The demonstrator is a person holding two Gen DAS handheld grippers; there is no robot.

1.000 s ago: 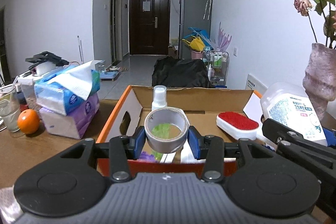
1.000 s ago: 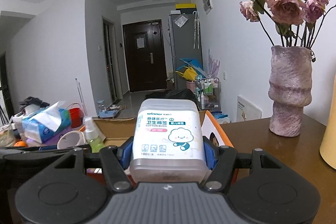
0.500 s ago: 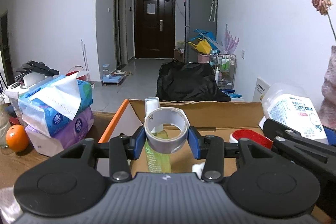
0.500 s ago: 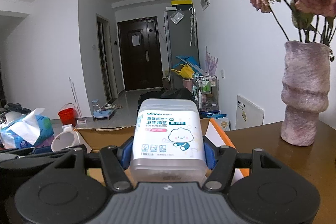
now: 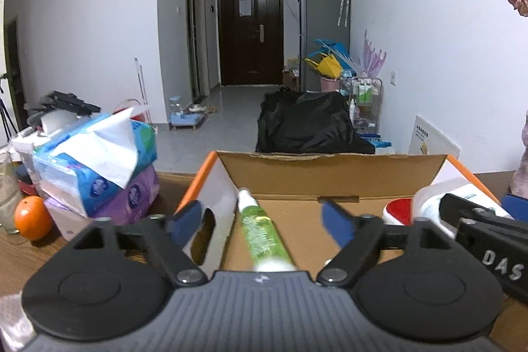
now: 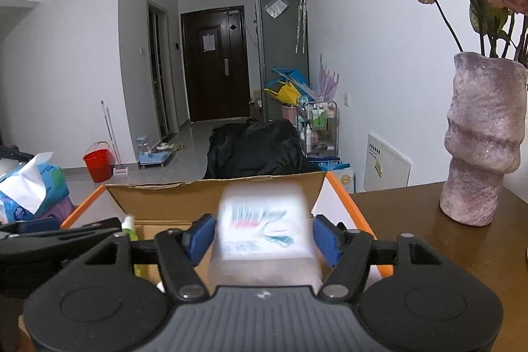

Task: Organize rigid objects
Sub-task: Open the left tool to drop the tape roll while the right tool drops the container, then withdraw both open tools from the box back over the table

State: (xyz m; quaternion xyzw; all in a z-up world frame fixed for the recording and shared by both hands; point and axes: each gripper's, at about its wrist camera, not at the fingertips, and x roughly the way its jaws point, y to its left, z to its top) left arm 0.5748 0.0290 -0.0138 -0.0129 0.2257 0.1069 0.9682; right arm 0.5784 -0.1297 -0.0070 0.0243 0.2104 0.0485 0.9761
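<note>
Box [image 5: 330, 174] sits open on the desk [image 6: 429, 220], a bottle [image 5: 260, 233] lying inside. The left gripper [image 5: 260, 220] hangs over it, jaws spread and empty. The right gripper [image 6: 264, 236] looks parted too, the blurred tub [image 6: 264, 230] apparently dropping in.

White capitals reading "DAS" mark the black arm of the right tongs [image 5: 488, 256], cut off at the frame's right edge in the left wrist view. Print on the blurred cotton-swab box [image 6: 264, 230] and the tissue packs [image 5: 95, 167] is illegible.
</note>
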